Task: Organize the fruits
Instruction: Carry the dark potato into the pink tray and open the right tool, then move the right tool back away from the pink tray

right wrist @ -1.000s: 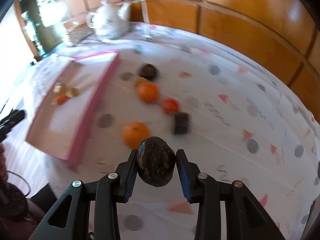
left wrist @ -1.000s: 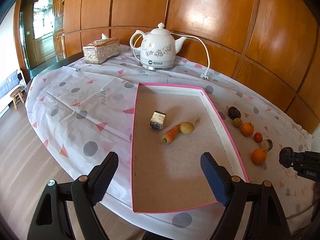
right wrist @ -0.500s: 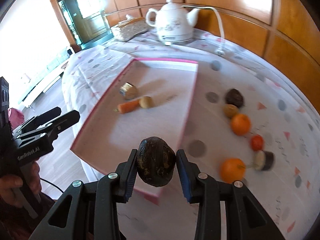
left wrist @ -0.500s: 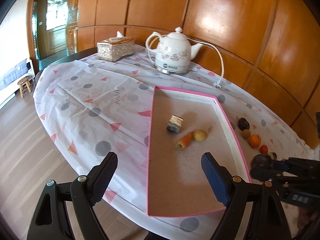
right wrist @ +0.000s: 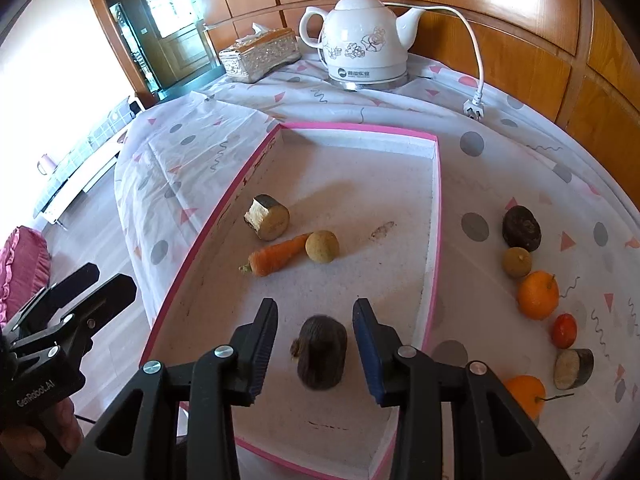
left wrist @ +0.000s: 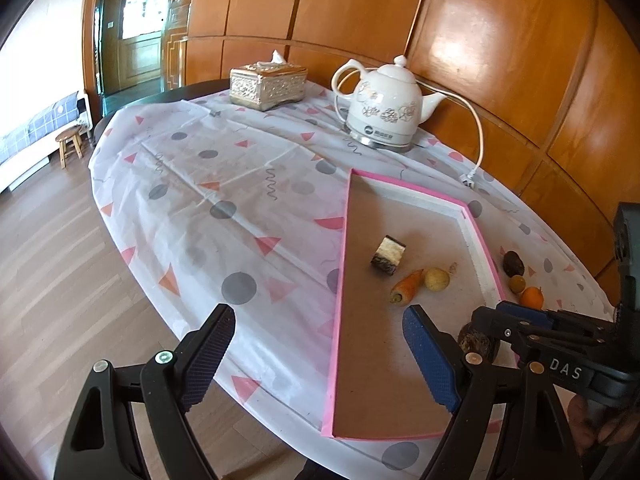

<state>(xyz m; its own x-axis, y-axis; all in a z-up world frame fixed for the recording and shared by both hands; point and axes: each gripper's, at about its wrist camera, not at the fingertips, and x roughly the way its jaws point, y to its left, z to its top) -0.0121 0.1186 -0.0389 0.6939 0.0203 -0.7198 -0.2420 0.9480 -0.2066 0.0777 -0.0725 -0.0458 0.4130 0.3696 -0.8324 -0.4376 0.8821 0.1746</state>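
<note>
Wood-panelled room; oval table (left wrist: 192, 184) under a white cloth printed with grey dots and pink triangles, with a white kettle (right wrist: 362, 54) and a tissue box (right wrist: 260, 54) at the far end. Pink-rimmed tray (right wrist: 434, 216) in the middle of the cloth, holding a cut brown chunk (right wrist: 270, 216), a carrot (right wrist: 274, 258) and a small yellow-green fruit (right wrist: 322, 246) touching the carrot's tip. Dark brown fruit (right wrist: 322, 356), oval and rough-skinned, lies on the tray floor near the front, between the pads of the right gripper (right wrist: 316, 348); the pads stand apart with a visible gap on each side and grip nothing. Long axis of the fruit runs roughly along the fingers, its blunter end toward the camera and narrower end toward the carrot; a small stub shows on its left flank. Left gripper (left wrist: 316, 356) hangs over the table's near edge, spread wide and empty. Outside the tray, on the cloth to the right: a dark fruit (right wrist: 522, 228), a small brownish one (right wrist: 517, 262), two oranges (right wrist: 537, 294), a small red fruit (right wrist: 564, 330) and a cut chunk (right wrist: 573, 368), in a loose line. Risks, as judged: the rounded fruit may roll if a pad brushes it while the gripper backs away; an angled retreat would cause it; the tray wall should contain any roll.
</note>
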